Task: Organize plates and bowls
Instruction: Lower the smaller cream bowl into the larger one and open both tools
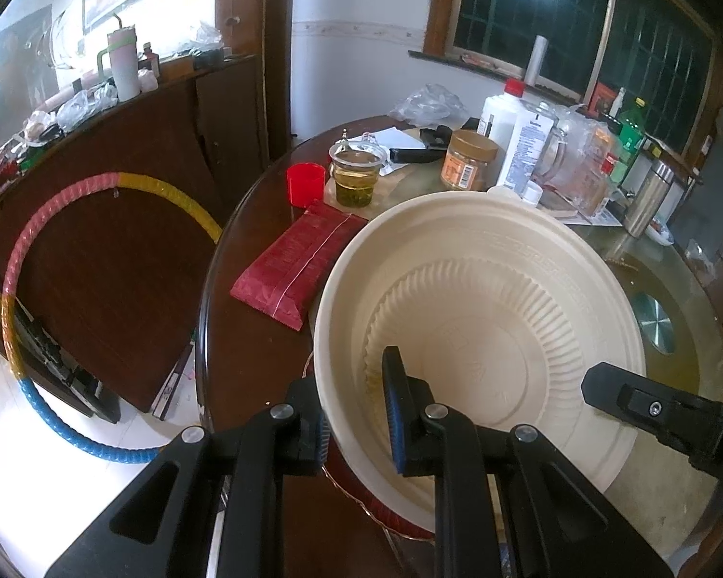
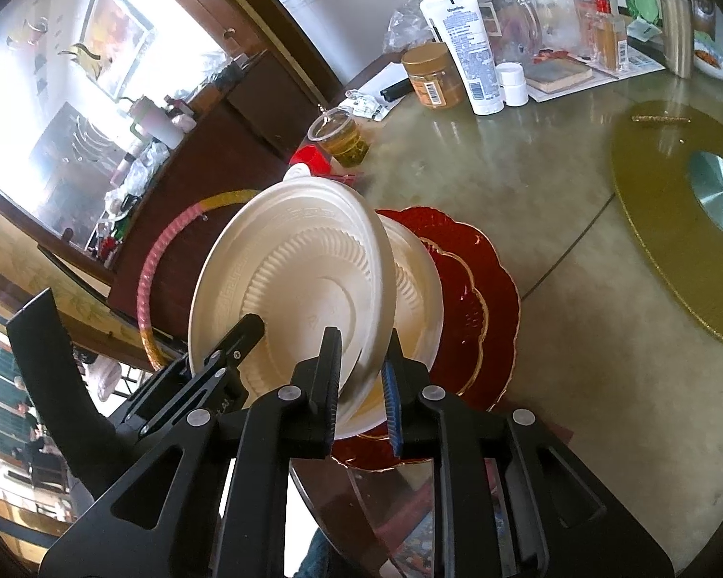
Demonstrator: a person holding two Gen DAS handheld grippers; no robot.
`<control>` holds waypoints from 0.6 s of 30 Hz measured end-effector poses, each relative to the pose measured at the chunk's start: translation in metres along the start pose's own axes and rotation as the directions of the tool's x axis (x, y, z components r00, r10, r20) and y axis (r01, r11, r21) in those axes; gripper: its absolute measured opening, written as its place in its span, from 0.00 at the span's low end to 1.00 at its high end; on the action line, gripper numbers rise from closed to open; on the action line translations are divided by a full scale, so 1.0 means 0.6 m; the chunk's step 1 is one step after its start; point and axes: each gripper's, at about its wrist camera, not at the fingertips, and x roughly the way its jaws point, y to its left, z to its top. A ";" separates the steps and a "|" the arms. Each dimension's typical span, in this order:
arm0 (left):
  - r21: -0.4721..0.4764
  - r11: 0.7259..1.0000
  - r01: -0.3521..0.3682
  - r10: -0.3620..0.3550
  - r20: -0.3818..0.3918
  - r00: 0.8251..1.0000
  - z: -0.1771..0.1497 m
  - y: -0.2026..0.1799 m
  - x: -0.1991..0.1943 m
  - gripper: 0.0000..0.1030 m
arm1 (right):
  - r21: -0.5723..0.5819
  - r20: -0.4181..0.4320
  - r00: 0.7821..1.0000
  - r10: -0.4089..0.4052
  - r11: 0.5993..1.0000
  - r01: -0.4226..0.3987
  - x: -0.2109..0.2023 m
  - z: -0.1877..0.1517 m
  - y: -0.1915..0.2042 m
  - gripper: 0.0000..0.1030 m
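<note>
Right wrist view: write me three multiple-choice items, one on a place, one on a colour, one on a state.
1. Where is the red plate?
A. under the lower cream bowl
B. on the windowsill
C. on the floor

2. What colour is the small cup beside the tea cup?
A. blue
B. red
C. black

3. How is the upper cream bowl?
A. flat on the table
B. upside down
C. tilted, rim pinched by the left tool and the right tool

1 A: its scalloped edge shows beneath that bowl.
2 B: it is bright red.
3 C: both tools clamp its rim.
</note>
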 end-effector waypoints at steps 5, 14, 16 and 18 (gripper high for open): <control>0.012 1.000 -0.001 0.001 -0.010 1.000 0.004 -0.005 0.001 0.43 | -0.013 -0.003 1.000 -0.028 1.000 0.028 -0.003 0.001 0.005 0.16; -0.005 1.000 -0.021 0.022 0.070 0.997 0.005 -0.001 -0.021 0.69 | -0.037 0.006 0.998 -0.070 0.997 0.070 -0.012 0.003 0.006 0.40; -0.006 1.000 -0.027 0.027 0.073 0.997 0.005 -0.002 -0.021 0.71 | -0.043 0.024 0.998 -0.065 0.997 0.066 -0.017 0.003 0.008 0.74; -0.004 1.000 -0.024 0.024 0.074 0.997 0.005 -0.003 -0.023 0.71 | -0.066 0.035 0.996 -0.079 0.994 0.082 -0.021 0.002 0.013 0.75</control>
